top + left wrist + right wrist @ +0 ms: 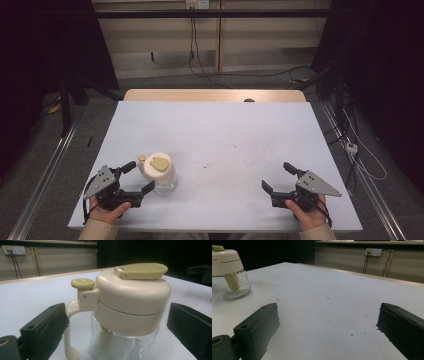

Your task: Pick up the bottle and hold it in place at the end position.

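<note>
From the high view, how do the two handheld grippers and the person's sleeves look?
Each gripper, left and right, is black with two blocky black jaws and carries a grey three-cornered plate with small holes on top. A black cable loops beside each hand. The sleeves are beige.

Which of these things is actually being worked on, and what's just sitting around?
In use:
- glass jar with cream lid, standing between the open fingers of the left gripper

Just around:
- right gripper, open over bare table
- cables on the floor
- wall sockets

The left claw (pixel 117 327) stands wide open around a cream-lidded glass jar (pixel 130 312), neither jaw touching it.
</note>
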The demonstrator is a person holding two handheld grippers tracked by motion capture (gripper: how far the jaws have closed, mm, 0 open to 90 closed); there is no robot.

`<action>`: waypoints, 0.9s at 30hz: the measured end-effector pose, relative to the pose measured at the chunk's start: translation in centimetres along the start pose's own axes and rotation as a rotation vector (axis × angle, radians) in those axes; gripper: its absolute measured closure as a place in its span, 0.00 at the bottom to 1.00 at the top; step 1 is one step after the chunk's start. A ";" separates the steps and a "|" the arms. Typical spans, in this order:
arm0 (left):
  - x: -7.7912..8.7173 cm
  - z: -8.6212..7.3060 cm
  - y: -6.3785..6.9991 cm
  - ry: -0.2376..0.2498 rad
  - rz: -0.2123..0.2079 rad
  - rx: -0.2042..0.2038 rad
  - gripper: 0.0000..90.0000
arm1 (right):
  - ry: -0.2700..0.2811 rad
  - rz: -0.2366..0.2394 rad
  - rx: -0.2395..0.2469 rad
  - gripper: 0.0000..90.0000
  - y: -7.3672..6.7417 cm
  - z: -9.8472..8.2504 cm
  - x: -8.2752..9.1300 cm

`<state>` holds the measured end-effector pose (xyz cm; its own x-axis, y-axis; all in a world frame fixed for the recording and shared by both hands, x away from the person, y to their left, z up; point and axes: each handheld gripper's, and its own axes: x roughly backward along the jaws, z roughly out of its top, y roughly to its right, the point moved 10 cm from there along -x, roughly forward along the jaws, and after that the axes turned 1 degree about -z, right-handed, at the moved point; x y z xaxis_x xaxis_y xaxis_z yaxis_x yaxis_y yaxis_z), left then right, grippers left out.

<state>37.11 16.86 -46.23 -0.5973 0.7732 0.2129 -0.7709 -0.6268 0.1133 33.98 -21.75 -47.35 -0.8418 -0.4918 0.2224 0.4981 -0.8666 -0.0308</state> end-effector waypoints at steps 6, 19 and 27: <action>-0.2 -0.3 0.1 -0.025 0.009 -0.006 0.04 | -0.005 -0.004 -0.004 0.04 0.0 -0.1 -0.1; -0.5 -0.8 0.5 -0.075 0.028 -0.025 0.06 | -0.008 0.002 -0.001 0.04 0.0 -0.1 -0.1; -1.2 -1.2 0.9 -0.102 0.022 -0.024 0.06 | -0.011 -0.002 -0.006 0.04 0.1 -0.2 -0.1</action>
<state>36.88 15.50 -47.55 -0.5895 0.7446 0.3130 -0.7635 -0.6402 0.0849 34.07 -21.77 -47.53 -0.8404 -0.4893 0.2329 0.4954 -0.8679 -0.0360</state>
